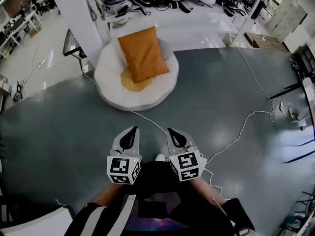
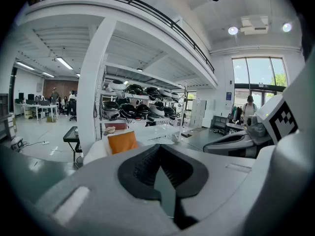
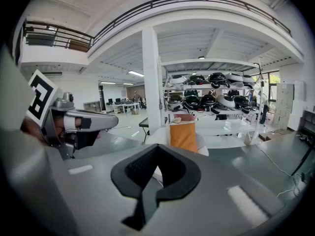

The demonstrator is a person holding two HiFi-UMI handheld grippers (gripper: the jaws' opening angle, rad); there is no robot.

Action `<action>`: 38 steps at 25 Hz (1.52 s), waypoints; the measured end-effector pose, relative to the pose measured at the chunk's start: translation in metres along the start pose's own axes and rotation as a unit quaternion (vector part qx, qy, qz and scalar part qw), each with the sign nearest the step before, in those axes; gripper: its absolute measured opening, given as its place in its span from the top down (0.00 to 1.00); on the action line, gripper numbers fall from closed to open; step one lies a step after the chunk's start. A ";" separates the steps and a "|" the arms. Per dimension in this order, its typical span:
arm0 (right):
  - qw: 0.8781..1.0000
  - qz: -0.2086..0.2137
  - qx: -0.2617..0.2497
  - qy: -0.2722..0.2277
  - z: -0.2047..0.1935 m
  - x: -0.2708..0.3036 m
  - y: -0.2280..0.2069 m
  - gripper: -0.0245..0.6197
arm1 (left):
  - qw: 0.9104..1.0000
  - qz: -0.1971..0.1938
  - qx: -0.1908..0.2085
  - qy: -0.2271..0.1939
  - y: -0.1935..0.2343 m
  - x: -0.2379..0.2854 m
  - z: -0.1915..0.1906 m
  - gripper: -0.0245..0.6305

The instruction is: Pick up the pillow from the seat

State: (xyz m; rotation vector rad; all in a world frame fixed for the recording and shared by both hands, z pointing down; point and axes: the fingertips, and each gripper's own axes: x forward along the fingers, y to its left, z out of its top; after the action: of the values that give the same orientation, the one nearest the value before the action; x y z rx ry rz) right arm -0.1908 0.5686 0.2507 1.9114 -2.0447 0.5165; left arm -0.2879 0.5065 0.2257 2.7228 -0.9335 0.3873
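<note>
A: Where is the pillow now?
B: The orange pillow rests on the round white seat, well apart from both claws, across the grey floor.
A: And the claws?
B: The left gripper has its jaws fully together and holds nothing. The right gripper, just beside it, is also closed and empty.

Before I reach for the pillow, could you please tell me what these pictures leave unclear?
- Yellow patch under the pillow, head view: mostly covered by the pillow; cushion or part of the seat, cannot tell.
- Most of the seat, gripper views: hidden behind the left gripper and right gripper bodies.
- Things on the shelf, head view: cut off by the top edge.
</note>
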 end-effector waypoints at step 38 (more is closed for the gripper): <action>0.998 -0.037 0.041 0.018 0.045 0.115 -0.086 0.96 | 0.998 -0.052 0.000 0.021 0.051 0.148 0.040 0.96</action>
State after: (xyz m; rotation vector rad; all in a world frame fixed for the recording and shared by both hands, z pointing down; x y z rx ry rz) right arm -0.1124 0.4413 0.2670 2.0004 -1.9503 0.6208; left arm -0.2003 0.3721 0.2425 2.7373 -0.7761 0.4224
